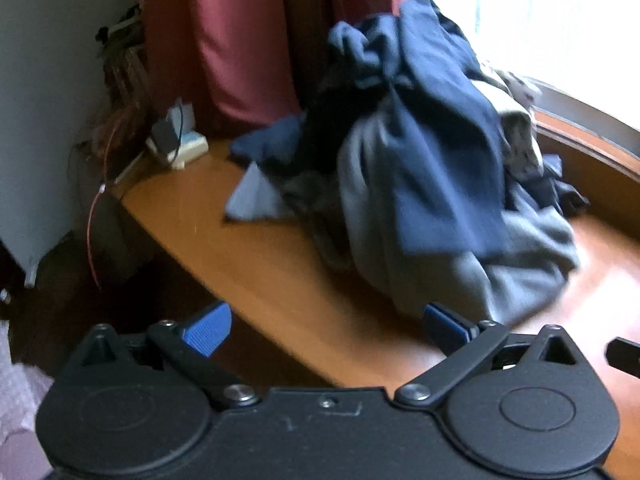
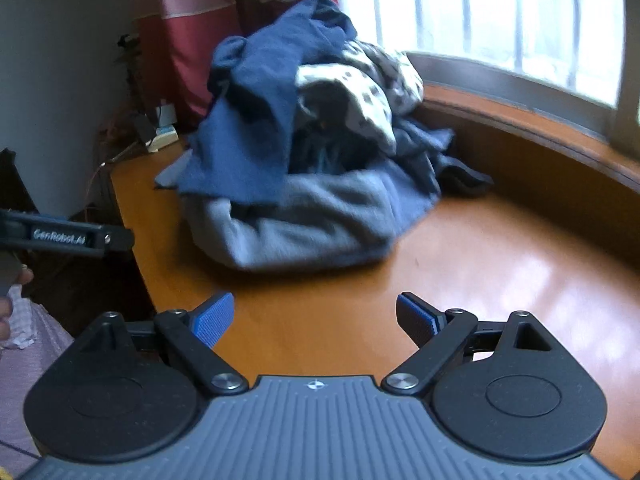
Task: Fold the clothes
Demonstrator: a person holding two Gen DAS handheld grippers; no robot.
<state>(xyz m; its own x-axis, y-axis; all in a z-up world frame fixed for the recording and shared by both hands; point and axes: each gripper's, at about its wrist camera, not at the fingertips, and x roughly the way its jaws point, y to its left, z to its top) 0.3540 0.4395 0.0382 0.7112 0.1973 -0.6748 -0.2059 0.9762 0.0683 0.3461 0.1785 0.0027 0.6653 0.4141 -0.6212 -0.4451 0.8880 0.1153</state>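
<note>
A: Clothes (image 2: pixel 304 168) — where do they lie?
B: Heaped on the wooden worktop (image 2: pixel 480 280), near the window (image 2: pixel 500 20).
A: And both jaws?
B: Left gripper (image 1: pixel 326 326) and right gripper (image 2: pixel 316 318) — spread wide, empty, short of the heap.

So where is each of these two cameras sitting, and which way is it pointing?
Left wrist: on the left gripper, looking down along its open blue fingers at the clothes pile on the wooden table.
Right wrist: on the right gripper, open, facing the same pile; the left gripper and a hand show at its left edge.
Shared: pile, table, window, red curtain.
</note>
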